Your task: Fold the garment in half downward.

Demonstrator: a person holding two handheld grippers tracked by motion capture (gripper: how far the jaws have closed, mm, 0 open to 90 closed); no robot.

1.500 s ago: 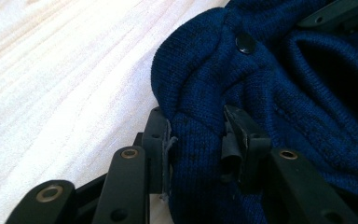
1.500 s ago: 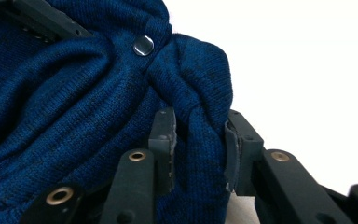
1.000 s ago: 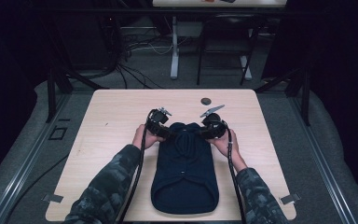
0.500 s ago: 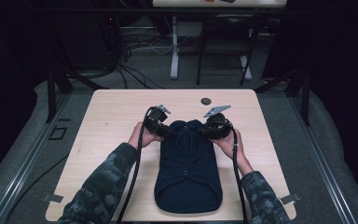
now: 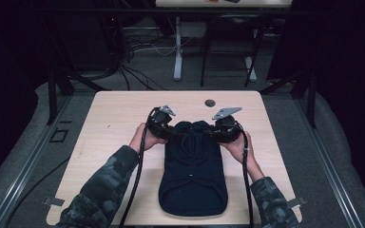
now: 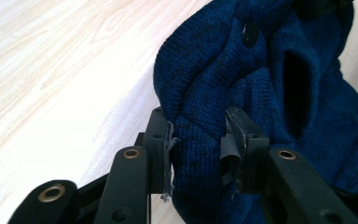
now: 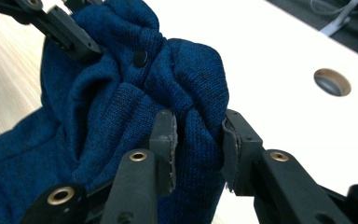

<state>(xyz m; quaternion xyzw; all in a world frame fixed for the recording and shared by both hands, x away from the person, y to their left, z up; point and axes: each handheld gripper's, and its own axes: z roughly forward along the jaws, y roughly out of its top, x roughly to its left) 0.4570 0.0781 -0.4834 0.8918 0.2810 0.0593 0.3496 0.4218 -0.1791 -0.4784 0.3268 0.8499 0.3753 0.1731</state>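
So I'm holding a dark blue knit sweater (image 5: 192, 166) by its far end with both grippers; it's lying lengthwise down the middle of the table (image 5: 114, 118), with the near hem sitting close to my edge and the far end bunching up between my hands.

My left gripper (image 5: 165, 129) is clamping a thick fold of the knit; in the left gripper view the two pads are pressing into the wool (image 6: 200, 154) from both sides, so the jaws are standing only as far apart as the fold is thick, nothing loose in there. The fabric is humping up above the jaws, and I'm seeing a small dark button (image 6: 249, 31) and a slit-like opening (image 6: 298, 88) further along.

My right gripper (image 5: 218, 130) is doing the same on the other side; in the right gripper view its pads are squeezing another bunched fold (image 7: 198, 135), gripping tight. The left gripper's black jaw is showing at the top left of that view, biting the same garment, and a button (image 7: 140, 58) is sitting between the two folds.

Both hands are flanking the far end of the sweater, cables trailing back toward me; there's a round hole (image 5: 210, 102) in the table just beyond the grippers, well apart from the wool.
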